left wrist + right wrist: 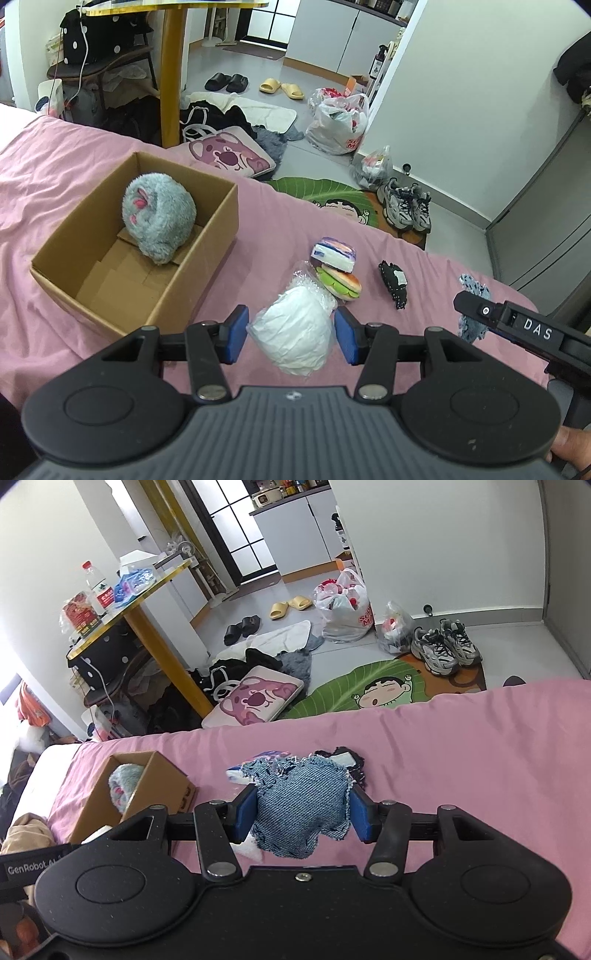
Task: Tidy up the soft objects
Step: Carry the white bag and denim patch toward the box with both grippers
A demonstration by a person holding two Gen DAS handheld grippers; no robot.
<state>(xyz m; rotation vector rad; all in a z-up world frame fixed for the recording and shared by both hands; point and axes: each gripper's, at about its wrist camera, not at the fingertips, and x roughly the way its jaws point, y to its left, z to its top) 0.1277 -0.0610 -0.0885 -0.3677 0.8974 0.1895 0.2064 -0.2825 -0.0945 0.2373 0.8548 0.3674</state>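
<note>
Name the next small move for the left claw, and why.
Probably close: the left claw is open, its pads flanking the white plastic-wrapped bundle on the pink sheet, with the cardboard box waiting nearby.

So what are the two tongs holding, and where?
Left tongs bracket the white bag; grip unclear. Right tongs clamp the denim piece by its sides.

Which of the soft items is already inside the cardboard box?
Only the grey plush toy sits in the cardboard box; the other soft items lie on the pink sheet or between gripper fingers.
</note>
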